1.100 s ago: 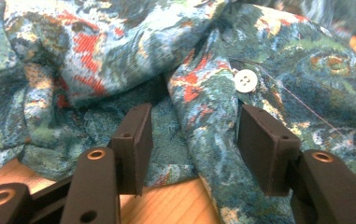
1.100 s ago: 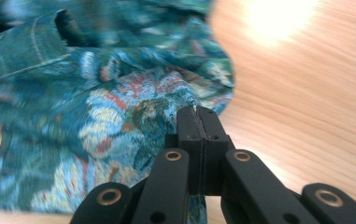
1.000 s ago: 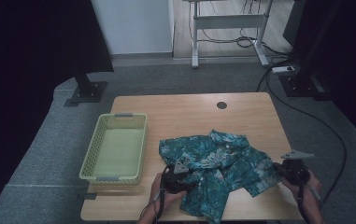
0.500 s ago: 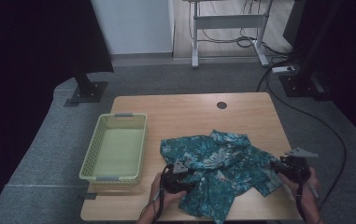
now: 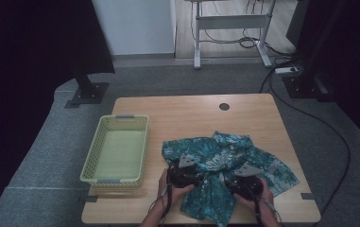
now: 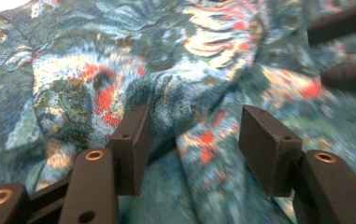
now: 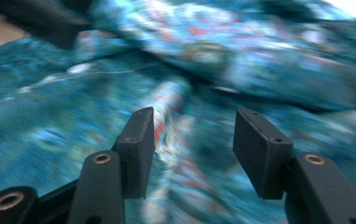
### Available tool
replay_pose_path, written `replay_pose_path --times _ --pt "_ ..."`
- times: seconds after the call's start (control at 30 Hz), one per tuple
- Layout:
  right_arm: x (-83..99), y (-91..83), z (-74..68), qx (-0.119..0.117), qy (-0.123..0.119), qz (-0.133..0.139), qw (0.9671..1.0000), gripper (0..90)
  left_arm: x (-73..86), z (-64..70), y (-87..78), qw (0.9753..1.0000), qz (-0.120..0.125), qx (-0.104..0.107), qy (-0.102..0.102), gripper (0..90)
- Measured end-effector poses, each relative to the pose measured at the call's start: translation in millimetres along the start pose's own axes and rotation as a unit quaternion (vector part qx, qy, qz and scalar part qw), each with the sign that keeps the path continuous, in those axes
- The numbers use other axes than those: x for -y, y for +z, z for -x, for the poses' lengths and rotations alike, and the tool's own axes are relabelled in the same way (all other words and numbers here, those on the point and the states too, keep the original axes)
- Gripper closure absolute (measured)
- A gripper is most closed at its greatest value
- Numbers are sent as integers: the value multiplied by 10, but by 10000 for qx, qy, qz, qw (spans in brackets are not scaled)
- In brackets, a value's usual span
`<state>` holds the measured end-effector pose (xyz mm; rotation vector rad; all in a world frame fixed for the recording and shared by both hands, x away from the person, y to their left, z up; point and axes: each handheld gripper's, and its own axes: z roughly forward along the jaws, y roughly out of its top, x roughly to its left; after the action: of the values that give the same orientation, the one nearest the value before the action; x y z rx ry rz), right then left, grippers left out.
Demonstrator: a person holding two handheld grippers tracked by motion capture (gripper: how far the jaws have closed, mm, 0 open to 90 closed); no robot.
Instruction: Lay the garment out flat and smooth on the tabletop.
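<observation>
— Where does the shirt (image 5: pixel 225 168) lie from us?

— Crumpled on the near right part of the table (image 5: pixel 192 111), right under both claws. The basket (image 5: pixel 116 149) sits apart to its left.

— And the claws?

— Our left claw (image 6: pixel 192 140) is spread, with a raised fold of cloth running between its jaws. Our right claw (image 7: pixel 192 140) is spread too, a ridge of fabric between its jaws. Neither pinches yet, as far as we judge.

— Which is nearer?

— Both about equal; closing either should catch cloth.
</observation>
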<state>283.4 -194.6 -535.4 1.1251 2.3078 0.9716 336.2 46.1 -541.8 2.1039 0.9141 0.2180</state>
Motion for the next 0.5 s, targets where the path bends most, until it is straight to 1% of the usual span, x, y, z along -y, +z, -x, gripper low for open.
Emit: replay_pose_path --times 0.03,0.1,0.2,0.27,0.33,0.37,0.4,0.5 --pt "-11 28 -53 -9 -53 -8 10000 458 1 -13 25 10000 -48 -2 -4 434" --pt "-31 88 -177 -126 -148 -18 9998 448 19 -36 61 9999 -88 -6 -50 432" --pt "-17 137 -247 -240 -212 -122 9994 439 38 -52 52 10000 -60 22 -72 442" --pt "25 158 -249 -300 -176 -182 9992 437 57 -44 38 10000 -54 13 -45 444" --pt "48 145 -217 -398 -31 -190 9990 436 77 -21 18 10000 -77 20 -22 442" --pt "60 132 -205 -423 -30 -191 9989 436 86 -4 10 10000 -83 10 -26 442" --pt "69 120 -201 -432 -58 -206 9988 436 99 22 -2 9999 -103 1 13 442" --pt "119 56 -169 -495 -135 -262 9983 436 154 149 -42 9998 -144 -93 108 440"
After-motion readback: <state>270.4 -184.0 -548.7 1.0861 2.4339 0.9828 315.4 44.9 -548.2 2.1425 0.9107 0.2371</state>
